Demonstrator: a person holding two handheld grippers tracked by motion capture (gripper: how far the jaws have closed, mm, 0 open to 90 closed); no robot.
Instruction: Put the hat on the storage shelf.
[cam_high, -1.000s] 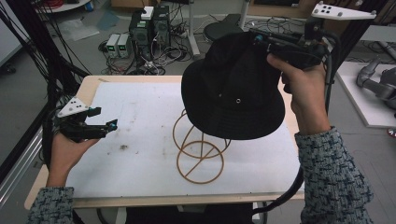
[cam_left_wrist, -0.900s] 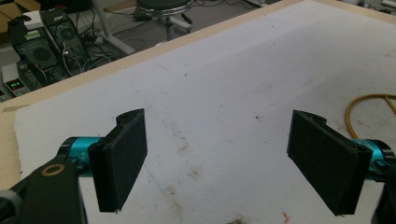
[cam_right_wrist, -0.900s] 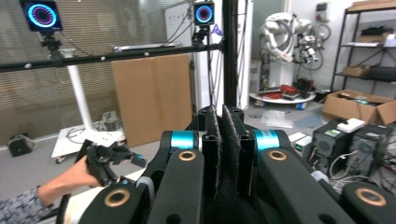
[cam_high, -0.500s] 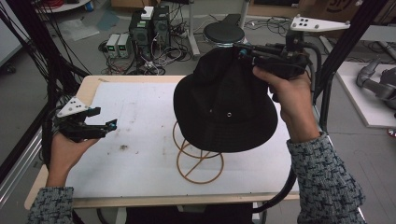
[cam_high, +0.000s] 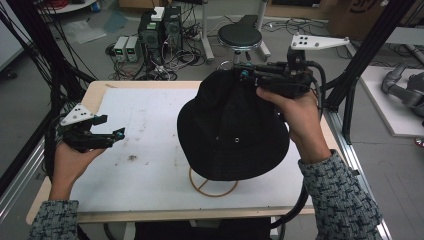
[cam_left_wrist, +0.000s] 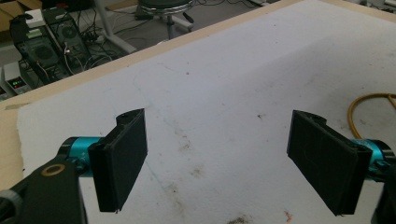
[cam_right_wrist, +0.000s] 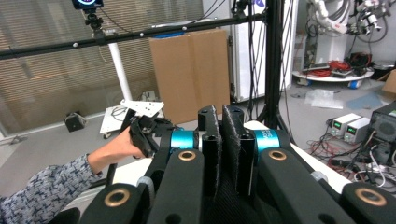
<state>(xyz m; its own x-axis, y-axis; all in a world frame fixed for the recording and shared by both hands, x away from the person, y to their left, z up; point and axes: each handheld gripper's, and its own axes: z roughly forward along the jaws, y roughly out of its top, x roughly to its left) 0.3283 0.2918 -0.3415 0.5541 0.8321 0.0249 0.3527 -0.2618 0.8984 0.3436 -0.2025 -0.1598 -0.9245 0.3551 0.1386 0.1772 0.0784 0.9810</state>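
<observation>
A black bucket hat (cam_high: 232, 130) hangs from my right gripper (cam_high: 243, 74), which is shut on the far edge of its brim. The hat covers most of a tan wire stand (cam_high: 212, 189), whose base ring shows below the hat's near edge. In the right gripper view the jaws (cam_right_wrist: 220, 135) pinch black fabric (cam_right_wrist: 224, 196) between the pads. My left gripper (cam_high: 119, 134) is held open above the left side of the white board, with nothing between its pads (cam_left_wrist: 119, 163). A loop of the wire stand (cam_left_wrist: 369, 100) shows at the right of the left gripper view.
A white board (cam_high: 145, 115) lies on the wooden table. Behind the table stand a black stool (cam_high: 240, 36) and electronics boxes with cables (cam_high: 160, 30). Black frame posts (cam_high: 350, 85) rise at the right edge.
My right gripper has carried the hat left and down, so it now hides most of the wire stand. The left gripper has stayed where it was.
</observation>
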